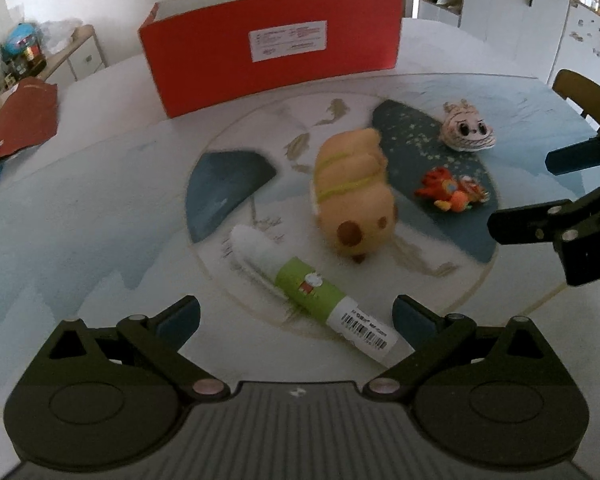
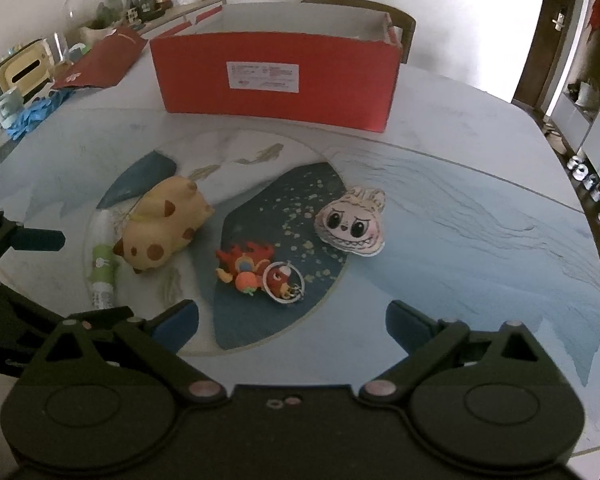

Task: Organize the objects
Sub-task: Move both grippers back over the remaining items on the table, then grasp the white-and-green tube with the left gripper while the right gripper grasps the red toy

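An open red box [image 1: 272, 50] [image 2: 276, 76] stands at the back of the table. In front of it lie a yellow plush dog [image 1: 352, 196] [image 2: 164, 226], a white and green tube-shaped package [image 1: 300, 284] [image 2: 102, 268], a red-orange toy keychain [image 1: 452, 194] [image 2: 260, 272] and a pale round monster-face plush [image 1: 466, 130] [image 2: 350, 226]. My left gripper [image 1: 296, 318] is open just above the near end of the tube package, nothing between its fingers. My right gripper [image 2: 292, 320] is open just short of the keychain, holding nothing. Each gripper shows at the other view's edge.
The table [image 2: 480, 240] has a blue and white painted pattern. A red paper bag [image 2: 104, 62] and clutter with blue gloves [image 2: 36, 114] sit at the far left. A chair [image 1: 588, 94] stands at the right, another chair [image 2: 404, 20] behind the box. White cabinets [image 1: 520, 12] line the wall.
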